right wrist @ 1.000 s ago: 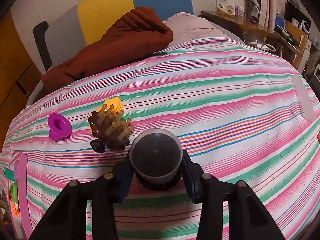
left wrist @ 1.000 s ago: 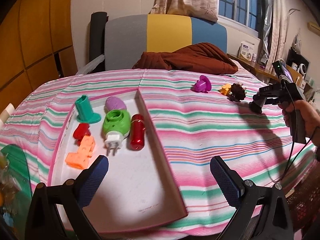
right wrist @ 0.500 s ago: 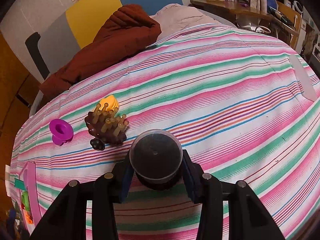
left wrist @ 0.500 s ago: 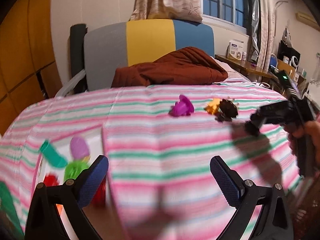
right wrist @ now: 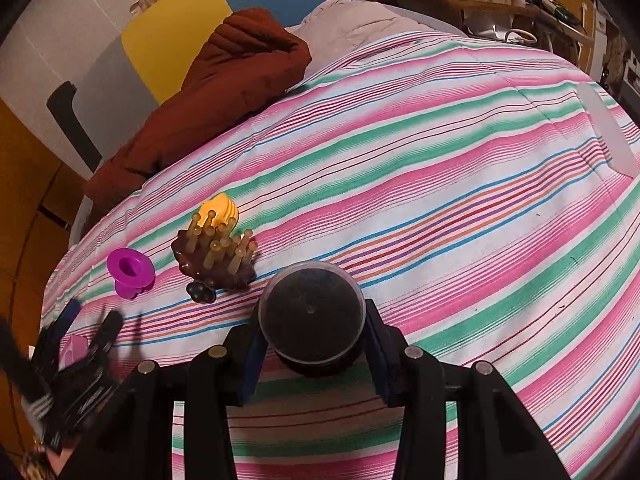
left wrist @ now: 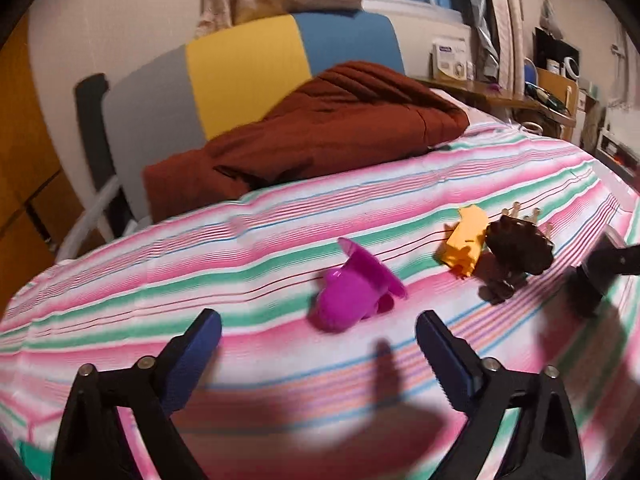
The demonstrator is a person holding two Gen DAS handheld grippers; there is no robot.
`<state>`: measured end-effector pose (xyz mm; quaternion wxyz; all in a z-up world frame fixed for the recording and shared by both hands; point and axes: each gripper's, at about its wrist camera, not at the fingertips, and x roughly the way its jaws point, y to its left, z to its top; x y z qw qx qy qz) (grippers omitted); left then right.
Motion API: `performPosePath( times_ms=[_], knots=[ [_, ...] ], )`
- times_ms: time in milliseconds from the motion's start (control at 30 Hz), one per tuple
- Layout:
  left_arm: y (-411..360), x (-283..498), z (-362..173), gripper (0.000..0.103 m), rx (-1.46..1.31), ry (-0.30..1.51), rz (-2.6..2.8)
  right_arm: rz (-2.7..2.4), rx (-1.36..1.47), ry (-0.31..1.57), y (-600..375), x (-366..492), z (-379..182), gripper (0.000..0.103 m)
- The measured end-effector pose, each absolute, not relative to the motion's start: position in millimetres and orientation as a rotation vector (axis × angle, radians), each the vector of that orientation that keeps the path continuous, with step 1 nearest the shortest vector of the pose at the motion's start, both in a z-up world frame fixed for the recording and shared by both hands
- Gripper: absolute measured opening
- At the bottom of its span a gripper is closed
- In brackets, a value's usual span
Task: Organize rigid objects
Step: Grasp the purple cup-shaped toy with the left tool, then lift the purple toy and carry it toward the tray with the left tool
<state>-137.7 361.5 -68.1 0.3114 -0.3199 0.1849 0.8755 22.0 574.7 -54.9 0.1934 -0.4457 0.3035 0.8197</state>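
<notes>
The left gripper (left wrist: 318,354) has swung away from the tray of sorted pieces, which has dropped out of its view, and now faces the loose items on the pink, green and white striped bedspread (right wrist: 460,168); its blue-padded fingers are spread wide with nothing between them. The right gripper (right wrist: 311,350) is clamped on the round, dark clear-rimmed plastic jar (right wrist: 311,314), held just above the cloth.

To do this step well, I judge the left gripper should come in low and straddle the narrow body of the magenta plastic flanged cup (left wrist: 352,294), lying on its side just ahead, rather than its wide rim.

Counted near to far: one jar, in the grip; one magenta cup; one dark brown spiked brush-like piece (left wrist: 514,250); one orange-yellow plastic block (left wrist: 466,242) touching it behind. Far back lies one rust-brown quilt (left wrist: 320,132).
</notes>
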Motion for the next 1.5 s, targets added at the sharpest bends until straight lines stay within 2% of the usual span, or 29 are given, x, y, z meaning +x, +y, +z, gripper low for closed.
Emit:
performPosePath(
  times_ms=[33, 100, 200, 333, 600, 900, 1233, 1500],
  knots=[
    [366, -146, -72, 0.088, -0.869, 0.47, 2.289, 2.298, -1.251, 0.852, 575, 22, -55, 0.044],
    [370, -154, -77, 0.073, -0.896, 0.447, 2.267, 2.296, -1.253, 0.852, 574, 21, -55, 0.044],
    [376, -158, -83, 0.057, -0.916, 0.409, 2.205, 2.294, -1.258, 0.847, 573, 20, -55, 0.044],
    [382, -153, -87, 0.037, -0.914, 0.435, 2.159, 2.293, -1.259, 0.854, 574, 21, -55, 0.044],
    [382, -126, -81, 0.036, -0.83, 0.478, 2.106, 2.293, -1.26, 0.853, 574, 21, -55, 0.044],
    [351, -115, -71, 0.036, -0.983, 0.325, 2.105, 2.294, -1.262, 0.852, 574, 20, -55, 0.044],
    [344, -101, -53, 0.036, -0.963, 0.408, 2.135, 2.297, -1.263, 0.85, 574, 21, -54, 0.044],
    [351, -101, -60, 0.032, -1.006, 0.387, 2.13, 2.296, -1.26, 0.86, 574, 22, -54, 0.044]
  ],
)
